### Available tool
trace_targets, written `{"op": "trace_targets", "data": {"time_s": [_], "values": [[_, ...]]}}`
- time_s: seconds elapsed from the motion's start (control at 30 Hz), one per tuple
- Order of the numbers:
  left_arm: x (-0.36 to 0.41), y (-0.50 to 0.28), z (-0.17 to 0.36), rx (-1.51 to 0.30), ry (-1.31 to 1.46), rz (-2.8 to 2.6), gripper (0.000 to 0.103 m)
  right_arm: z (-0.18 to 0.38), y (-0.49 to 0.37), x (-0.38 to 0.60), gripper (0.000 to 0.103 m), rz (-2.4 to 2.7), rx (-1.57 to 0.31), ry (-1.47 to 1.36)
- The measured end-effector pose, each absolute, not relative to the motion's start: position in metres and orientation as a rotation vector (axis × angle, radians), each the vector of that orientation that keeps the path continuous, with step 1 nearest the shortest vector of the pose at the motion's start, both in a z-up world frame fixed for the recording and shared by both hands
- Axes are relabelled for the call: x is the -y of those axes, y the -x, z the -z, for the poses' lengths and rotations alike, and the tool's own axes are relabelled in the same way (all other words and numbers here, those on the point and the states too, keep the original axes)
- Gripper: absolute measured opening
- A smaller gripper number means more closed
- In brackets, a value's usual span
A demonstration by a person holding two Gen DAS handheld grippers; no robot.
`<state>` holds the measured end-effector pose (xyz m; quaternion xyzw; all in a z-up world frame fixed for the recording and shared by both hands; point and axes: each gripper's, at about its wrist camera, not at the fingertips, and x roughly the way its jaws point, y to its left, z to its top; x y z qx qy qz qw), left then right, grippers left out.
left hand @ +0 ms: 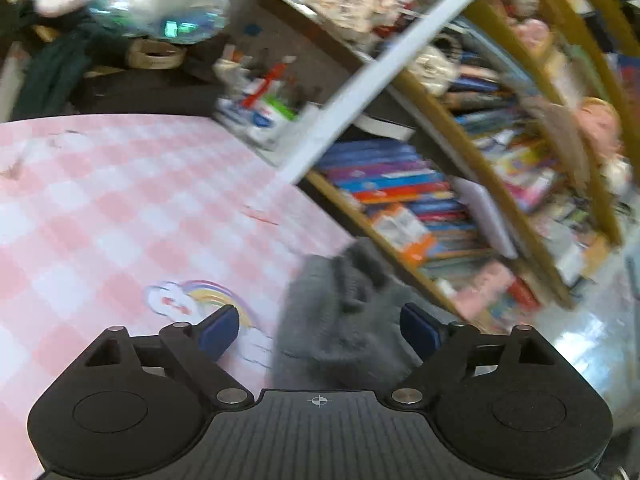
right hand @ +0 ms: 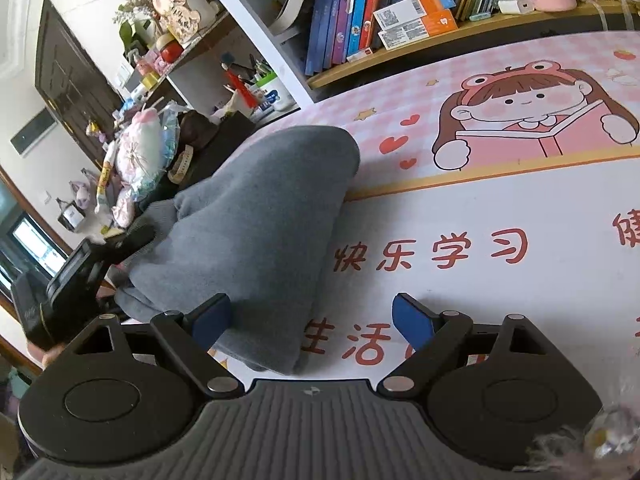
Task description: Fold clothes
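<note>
A grey garment (right hand: 256, 220) lies folded into a long bundle on the pink cartoon table mat (right hand: 500, 208). My right gripper (right hand: 312, 320) is open just above its near end, the left finger (right hand: 212, 320) over the cloth. In the blurred left wrist view the grey garment (left hand: 340, 320) sits between the fingers of my open left gripper (left hand: 320, 330), at the edge of the pink checked mat (left hand: 120, 208). The left gripper also shows in the right wrist view (right hand: 120, 242) at the garment's left side.
A bookshelf (right hand: 400, 12) full of books runs along the far edge of the table. Soft toys and bags (right hand: 140, 152) are piled at the left. A pen holder and bottles (right hand: 260, 88) stand on a lower shelf.
</note>
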<state>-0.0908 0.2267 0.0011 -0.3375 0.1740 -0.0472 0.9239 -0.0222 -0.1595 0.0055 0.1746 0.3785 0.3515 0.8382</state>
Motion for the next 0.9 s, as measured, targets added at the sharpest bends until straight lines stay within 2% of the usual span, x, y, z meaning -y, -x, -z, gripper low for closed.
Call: {"op": "trace_targets", "data": {"time_s": [0.1,0.27,0.37,0.4,0.5,0.6,0.67,0.73,0.8,0.9], "values": [[-0.216,0.091,-0.004,-0.385,0.601,0.13,0.096,-0.003,0.018,0.161,0.087,-0.756,-0.822,-0.426],[-0.215,0.076,0.005,-0.429,0.66,0.143,0.095,-0.002,0.009,0.157,0.087,-0.772,-0.853,-0.49],[-0.208,0.07,0.006,-0.454,0.663,0.164,0.086,0.0,0.001,0.156,0.085,-0.775,-0.871,-0.541],[-0.207,0.07,0.006,-0.46,0.669,0.171,0.08,0.001,-0.001,0.156,0.084,-0.777,-0.881,-0.565],[-0.203,0.073,0.008,-0.469,0.704,0.22,0.067,0.003,-0.001,0.158,0.076,-0.788,-0.896,-0.591],[-0.193,0.075,0.009,-0.477,0.723,0.271,0.063,0.002,0.002,0.165,0.072,-0.78,-0.892,-0.587],[-0.186,0.075,0.01,-0.48,0.734,0.299,0.06,0.0,0.004,0.173,0.065,-0.766,-0.88,-0.601],[-0.178,0.075,0.01,-0.477,0.741,0.313,0.058,-0.002,0.005,0.18,0.046,-0.753,-0.863,-0.604],[-0.167,0.075,0.006,-0.47,0.719,0.313,0.056,-0.014,0.014,0.179,0.035,-0.739,-0.793,-0.514],[-0.157,0.074,0.003,-0.481,0.671,0.316,0.056,-0.032,0.03,0.173,0.033,-0.72,-0.673,-0.348]]}}
